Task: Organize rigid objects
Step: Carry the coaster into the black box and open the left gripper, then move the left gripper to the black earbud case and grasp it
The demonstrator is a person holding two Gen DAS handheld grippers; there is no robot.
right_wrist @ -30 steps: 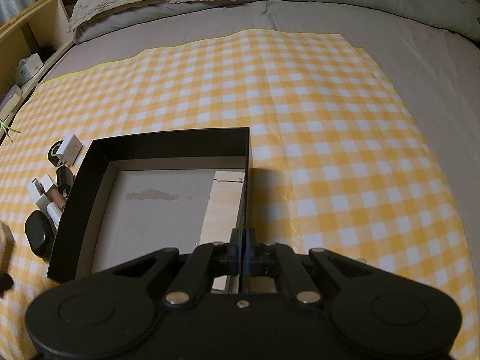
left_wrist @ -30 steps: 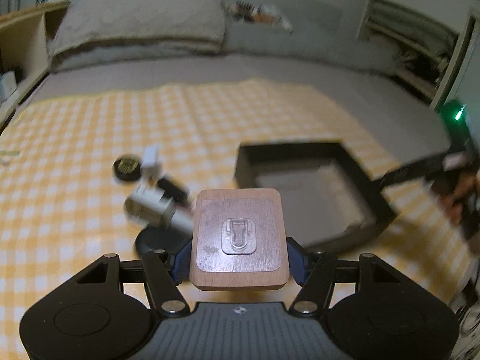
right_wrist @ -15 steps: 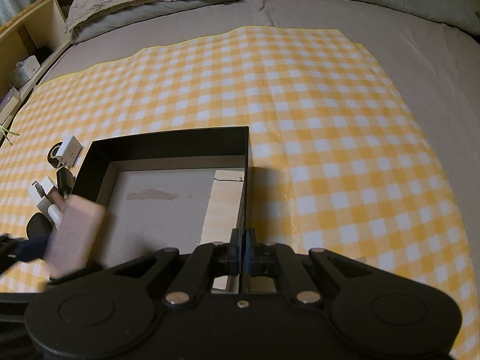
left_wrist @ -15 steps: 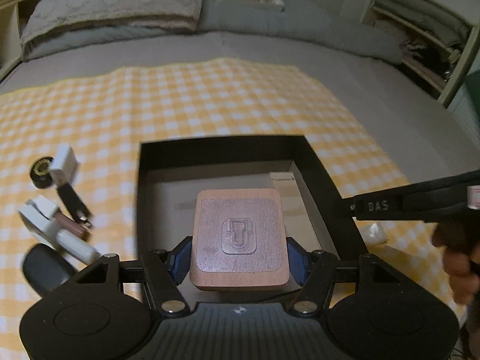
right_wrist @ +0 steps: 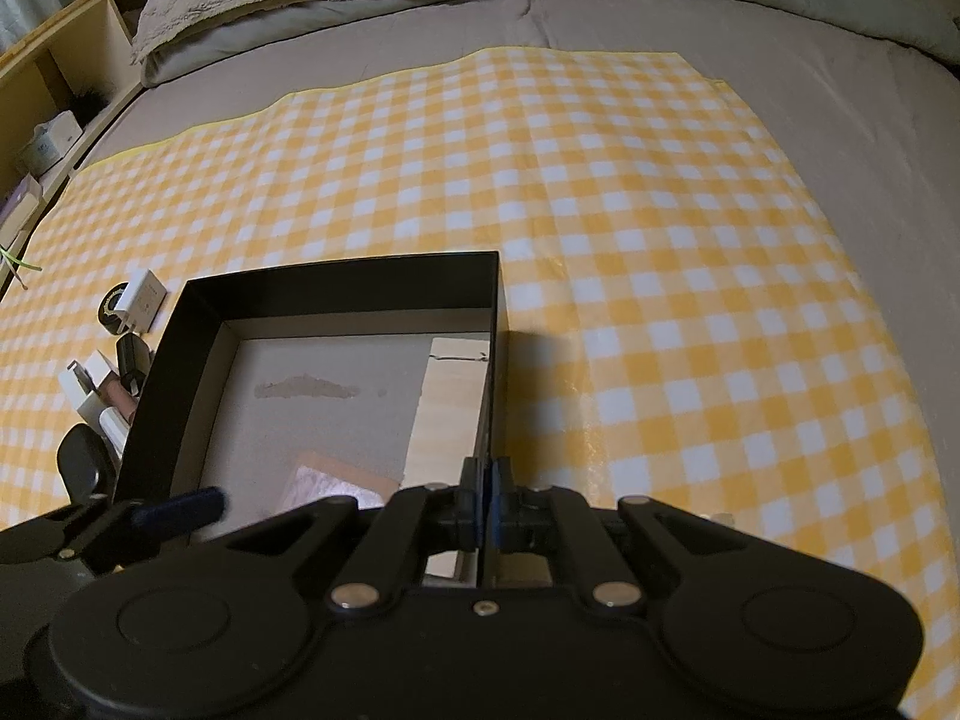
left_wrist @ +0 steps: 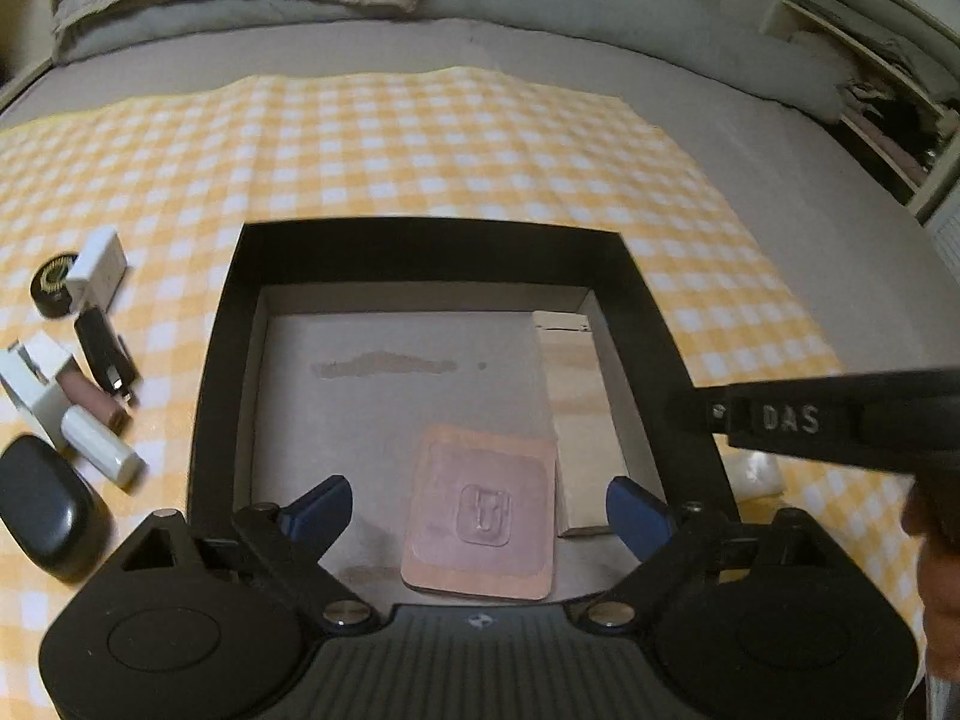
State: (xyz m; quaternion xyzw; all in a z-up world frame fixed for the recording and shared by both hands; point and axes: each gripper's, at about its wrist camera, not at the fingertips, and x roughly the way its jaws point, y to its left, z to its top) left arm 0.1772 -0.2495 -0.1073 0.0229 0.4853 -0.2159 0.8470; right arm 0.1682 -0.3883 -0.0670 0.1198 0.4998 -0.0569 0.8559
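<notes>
From your left wrist view, "DAS" reads on the right claw's arm [left_wrist: 840, 420]. Your left claw [left_wrist: 480, 507] now gapes wide; the wooden block [left_wrist: 480, 510] it gripped half a second ago lies flat in the black box [left_wrist: 432, 252]. From your right wrist view, your right claw [right_wrist: 485, 510] pinches the box's right wall.

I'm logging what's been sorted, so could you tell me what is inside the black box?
Inside the black box lie a wooden coaster and a pale wooden block along its right wall. The left gripper hides the near edge.
</notes>
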